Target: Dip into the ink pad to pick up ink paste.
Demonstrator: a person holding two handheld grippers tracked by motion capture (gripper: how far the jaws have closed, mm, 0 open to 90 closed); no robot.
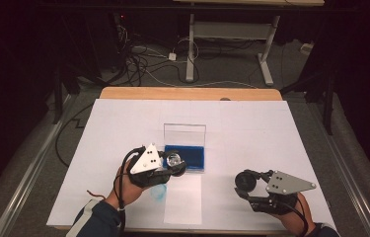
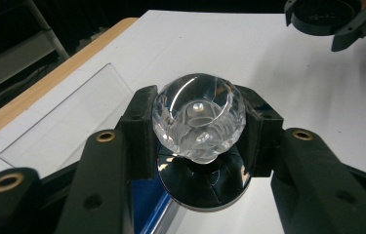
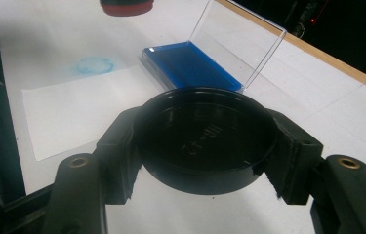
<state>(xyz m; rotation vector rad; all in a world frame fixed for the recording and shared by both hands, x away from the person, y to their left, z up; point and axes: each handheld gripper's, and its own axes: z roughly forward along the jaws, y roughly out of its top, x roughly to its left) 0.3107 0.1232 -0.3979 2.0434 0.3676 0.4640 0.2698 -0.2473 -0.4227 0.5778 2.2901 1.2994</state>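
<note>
My left gripper (image 1: 174, 164) is shut on a stamp with a clear faceted knob (image 2: 198, 117) and a round black base (image 2: 205, 187). It holds the stamp just above the left end of the blue ink pad (image 1: 190, 157), whose clear lid (image 1: 185, 132) stands open behind it. My right gripper (image 1: 246, 183) hovers low at the front right, shut on a round black cap (image 3: 205, 139) with its hollow side up. A white paper sheet (image 1: 183, 200) lies in front of the pad. A round blue stamp mark (image 1: 159, 192) sits at the sheet's left edge.
A large white sheet (image 1: 251, 128) covers the wooden table (image 1: 187, 93). Beyond the table's far edge are cables on the floor and a desk frame (image 1: 232, 34). In the right gripper view, the stamp's dark underside (image 3: 124, 6) shows at the top edge.
</note>
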